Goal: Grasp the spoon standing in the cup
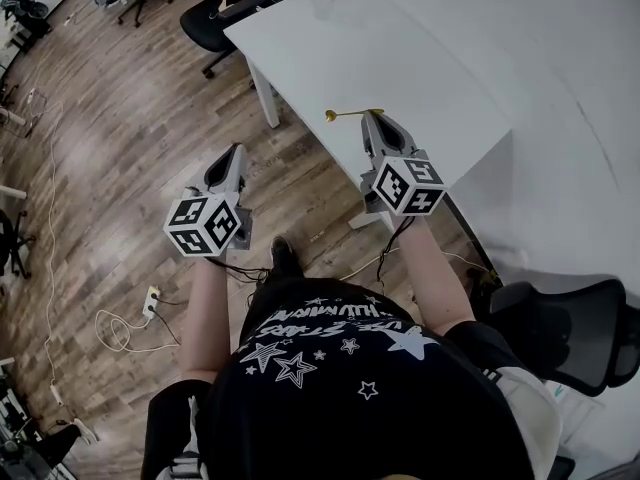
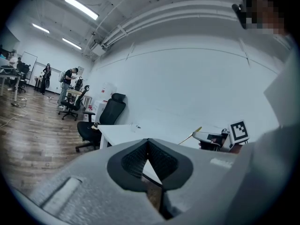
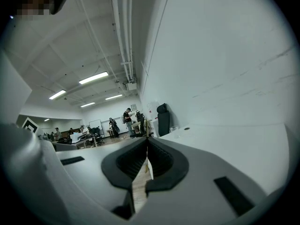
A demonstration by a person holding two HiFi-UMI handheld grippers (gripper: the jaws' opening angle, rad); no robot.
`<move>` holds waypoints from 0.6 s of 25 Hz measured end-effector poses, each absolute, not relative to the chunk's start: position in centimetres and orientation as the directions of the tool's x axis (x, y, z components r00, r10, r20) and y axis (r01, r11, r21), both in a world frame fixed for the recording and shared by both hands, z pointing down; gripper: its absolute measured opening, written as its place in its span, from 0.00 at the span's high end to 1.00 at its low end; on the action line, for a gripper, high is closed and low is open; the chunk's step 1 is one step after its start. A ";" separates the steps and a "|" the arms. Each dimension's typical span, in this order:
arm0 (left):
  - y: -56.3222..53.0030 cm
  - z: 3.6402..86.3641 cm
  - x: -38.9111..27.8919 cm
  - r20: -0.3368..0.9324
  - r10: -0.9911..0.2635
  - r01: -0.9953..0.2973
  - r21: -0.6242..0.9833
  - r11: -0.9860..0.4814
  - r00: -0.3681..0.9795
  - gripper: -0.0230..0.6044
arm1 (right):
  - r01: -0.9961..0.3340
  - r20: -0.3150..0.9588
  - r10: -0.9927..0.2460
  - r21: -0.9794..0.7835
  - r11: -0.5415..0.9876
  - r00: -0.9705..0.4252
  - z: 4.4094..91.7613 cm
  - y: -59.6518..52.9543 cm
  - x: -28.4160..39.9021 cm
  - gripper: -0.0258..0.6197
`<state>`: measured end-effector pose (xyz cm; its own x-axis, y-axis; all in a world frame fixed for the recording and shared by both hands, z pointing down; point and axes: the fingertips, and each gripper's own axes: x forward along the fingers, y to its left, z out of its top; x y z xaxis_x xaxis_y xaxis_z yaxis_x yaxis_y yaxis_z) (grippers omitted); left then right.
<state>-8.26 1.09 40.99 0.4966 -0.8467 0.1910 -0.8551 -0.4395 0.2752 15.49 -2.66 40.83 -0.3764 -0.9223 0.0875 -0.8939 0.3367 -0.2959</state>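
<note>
Right hand-held gripper (image 1: 372,117) clamps the spoon (image 1: 348,114) over the white table (image 1: 430,53); left hand-held gripper (image 1: 236,151) is clenched empty.

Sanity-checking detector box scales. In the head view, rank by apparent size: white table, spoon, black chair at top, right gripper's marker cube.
1. white table
2. black chair, partly cut off by the frame edge
3. marker cube, nearer the camera, so it looks big
4. spoon
</note>
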 end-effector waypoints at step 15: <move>9.4 41.0 -4.6 0.187 -0.866 -0.870 0.282 -0.405 0.464 0.95 | -0.873 0.077 -0.905 -0.309 0.377 -0.418 40.2 4.0 18.3 0.94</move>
